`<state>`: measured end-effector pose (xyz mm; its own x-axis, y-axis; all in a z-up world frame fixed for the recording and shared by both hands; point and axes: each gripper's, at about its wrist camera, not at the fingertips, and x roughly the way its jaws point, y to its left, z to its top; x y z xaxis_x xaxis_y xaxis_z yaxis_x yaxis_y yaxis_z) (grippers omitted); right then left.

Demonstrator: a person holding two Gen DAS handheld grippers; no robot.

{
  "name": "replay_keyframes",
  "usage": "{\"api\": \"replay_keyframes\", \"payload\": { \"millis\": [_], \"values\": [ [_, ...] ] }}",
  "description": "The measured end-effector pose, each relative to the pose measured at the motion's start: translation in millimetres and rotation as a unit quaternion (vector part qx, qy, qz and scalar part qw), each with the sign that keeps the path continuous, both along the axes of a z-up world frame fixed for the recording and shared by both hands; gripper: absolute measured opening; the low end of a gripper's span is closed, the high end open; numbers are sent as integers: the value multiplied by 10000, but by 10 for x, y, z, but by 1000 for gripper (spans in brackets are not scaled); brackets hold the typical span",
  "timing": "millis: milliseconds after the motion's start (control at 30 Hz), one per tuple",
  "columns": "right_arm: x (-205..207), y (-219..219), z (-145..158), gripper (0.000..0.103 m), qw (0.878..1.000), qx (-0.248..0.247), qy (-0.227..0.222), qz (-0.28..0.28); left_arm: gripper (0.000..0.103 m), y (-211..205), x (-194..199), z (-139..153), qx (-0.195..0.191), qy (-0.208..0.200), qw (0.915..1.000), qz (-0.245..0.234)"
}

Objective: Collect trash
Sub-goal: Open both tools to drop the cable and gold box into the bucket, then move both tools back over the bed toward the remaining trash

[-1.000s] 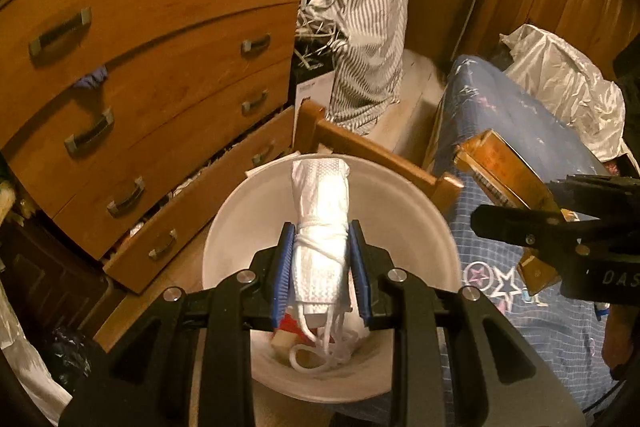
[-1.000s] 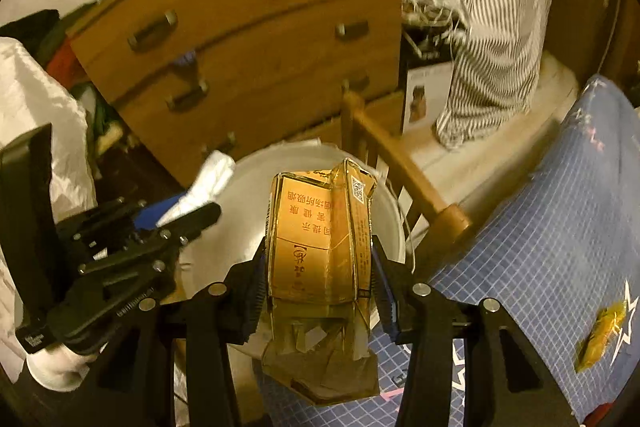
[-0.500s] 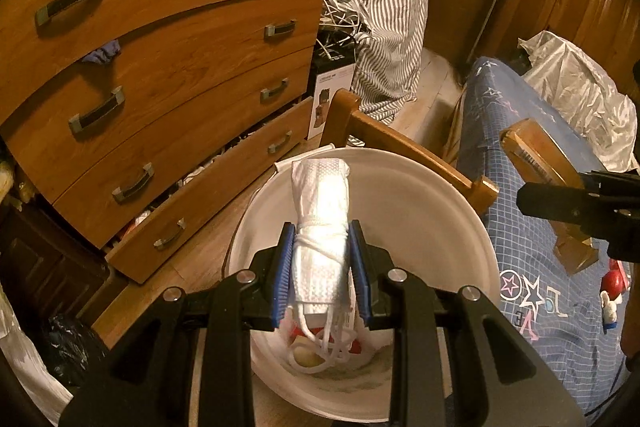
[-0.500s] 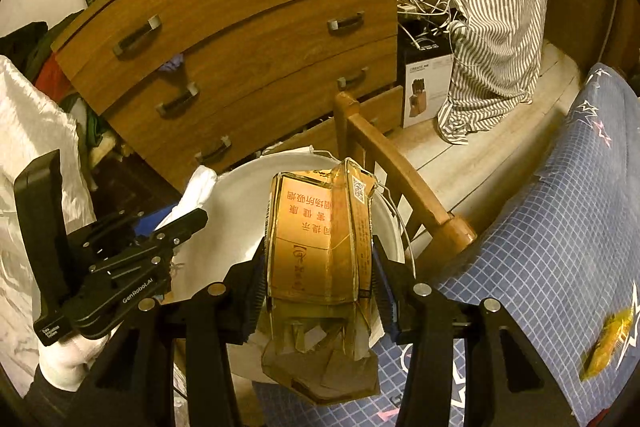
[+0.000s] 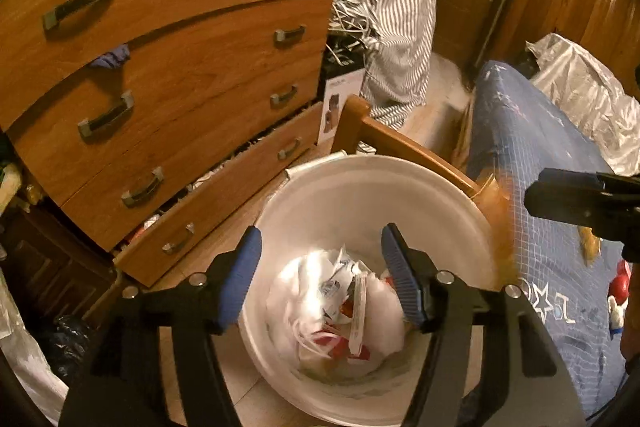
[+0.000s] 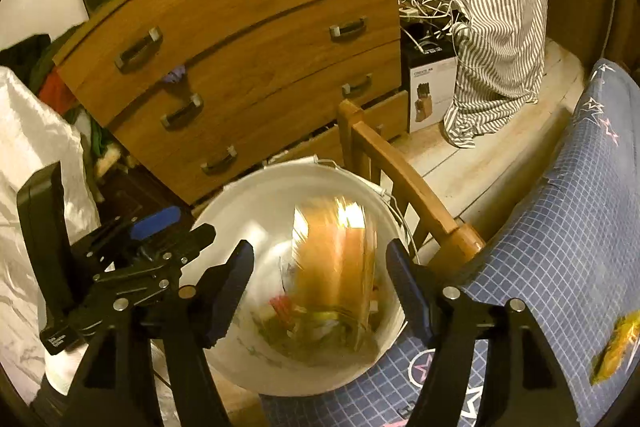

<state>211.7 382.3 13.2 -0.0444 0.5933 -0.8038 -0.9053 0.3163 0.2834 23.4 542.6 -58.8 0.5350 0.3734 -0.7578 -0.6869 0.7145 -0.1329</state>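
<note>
Both grippers are positioned above the white bin, evidently so that released trash drops inside. The left gripper is found with its jaws just opened to a moderate gap, nothing between them; the white cloth bundle lies among the litter in the bin. The right gripper is likewise just opened, pads clear of the orange carton, which is blurred, apparently falling into the bin. Counted: two grippers, one bin, one carton, one yellow wrapper left on the blue bedsheet.
</note>
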Motion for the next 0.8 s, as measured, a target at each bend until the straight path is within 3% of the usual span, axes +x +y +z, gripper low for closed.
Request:
{"api": "replay_keyframes", "payload": {
  "millis": [267,533,633,800],
  "values": [
    [73,-217,85,70,9997,208,120,-108,60,-20,-36,47,-7,-64,10000,0],
    [109,-728,144,70,9987,397,143,-291,60,-281,5,183,103,-115,9997,-166],
    [103,-1168,142,70,9972,592,-10,-447,60,-416,32,199,95,-166,9994,-288],
    [111,-2313,-110,70,9906,855,-459,-960,60,-788,186,115,32,-228,9976,-650]
  ]
}}
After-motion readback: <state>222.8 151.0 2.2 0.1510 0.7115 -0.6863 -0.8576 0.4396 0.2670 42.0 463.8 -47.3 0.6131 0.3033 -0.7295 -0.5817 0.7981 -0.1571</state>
